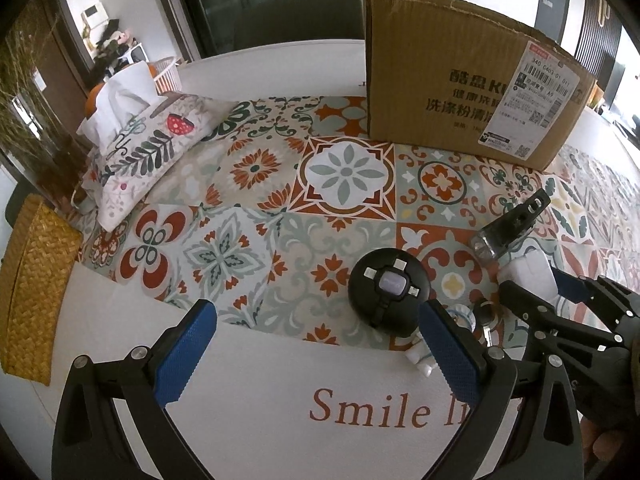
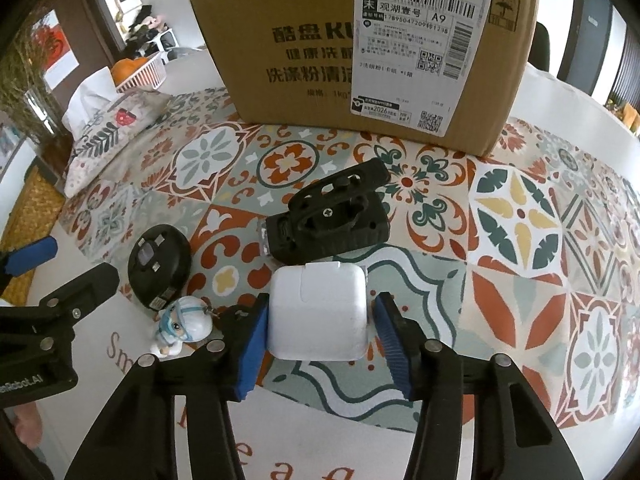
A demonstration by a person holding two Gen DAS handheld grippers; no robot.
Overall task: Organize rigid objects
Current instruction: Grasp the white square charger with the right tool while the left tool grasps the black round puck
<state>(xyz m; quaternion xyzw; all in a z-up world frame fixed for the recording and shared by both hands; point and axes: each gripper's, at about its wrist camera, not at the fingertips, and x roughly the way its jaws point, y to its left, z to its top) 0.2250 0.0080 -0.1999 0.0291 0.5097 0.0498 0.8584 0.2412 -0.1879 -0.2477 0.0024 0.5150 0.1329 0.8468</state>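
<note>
Nearest us, our right gripper (image 2: 318, 338) is clamped on the white charger (image 2: 318, 312); left gripper (image 1: 316, 354) jaws apart, empty. Flashlight (image 2: 332, 216), black puck (image 2: 159, 264) and figurine (image 2: 180, 326) remain outside the far cardboard box (image 2: 360, 48).

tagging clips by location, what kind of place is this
Most likely a home dining area: a white round table under a patterned tile-print cloth, a floral fabric tissue box and a brown cardboard delivery box.
</note>
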